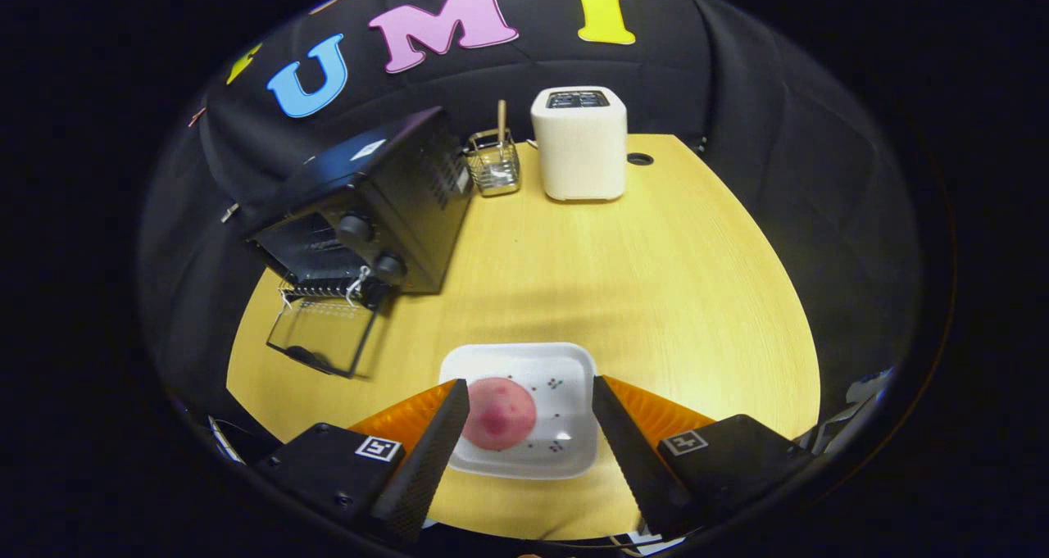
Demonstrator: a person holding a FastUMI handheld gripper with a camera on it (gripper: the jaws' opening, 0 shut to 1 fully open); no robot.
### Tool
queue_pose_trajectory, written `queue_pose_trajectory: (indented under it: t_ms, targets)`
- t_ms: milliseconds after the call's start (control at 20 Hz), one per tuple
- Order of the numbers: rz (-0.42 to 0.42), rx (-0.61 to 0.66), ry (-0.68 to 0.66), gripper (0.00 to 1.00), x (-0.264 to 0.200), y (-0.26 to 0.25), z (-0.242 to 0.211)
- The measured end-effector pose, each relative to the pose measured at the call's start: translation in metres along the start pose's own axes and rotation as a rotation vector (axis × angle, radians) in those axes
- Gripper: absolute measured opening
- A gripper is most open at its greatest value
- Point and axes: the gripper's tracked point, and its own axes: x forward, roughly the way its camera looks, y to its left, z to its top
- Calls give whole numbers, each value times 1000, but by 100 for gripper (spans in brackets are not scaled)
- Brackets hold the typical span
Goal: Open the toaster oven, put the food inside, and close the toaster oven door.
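Now food between spread claw fingers

No readable text on the toaster oven (label too small).

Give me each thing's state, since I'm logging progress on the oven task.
toaster oven: door down, open.
food: on the white tray, between the fingers, not gripped.
gripper: open, fingers astride the tray.
white toaster: upright, slots empty.
wire basket: upright, holding a stick.
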Motion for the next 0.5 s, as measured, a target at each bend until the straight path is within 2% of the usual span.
queue_pose_trajectory:
  t_ms: [250, 500]
  targets:
    - [4, -31, 90, 99, 20, -32, -27]
    - [6, -130, 137, 97, 39, -41, -43]
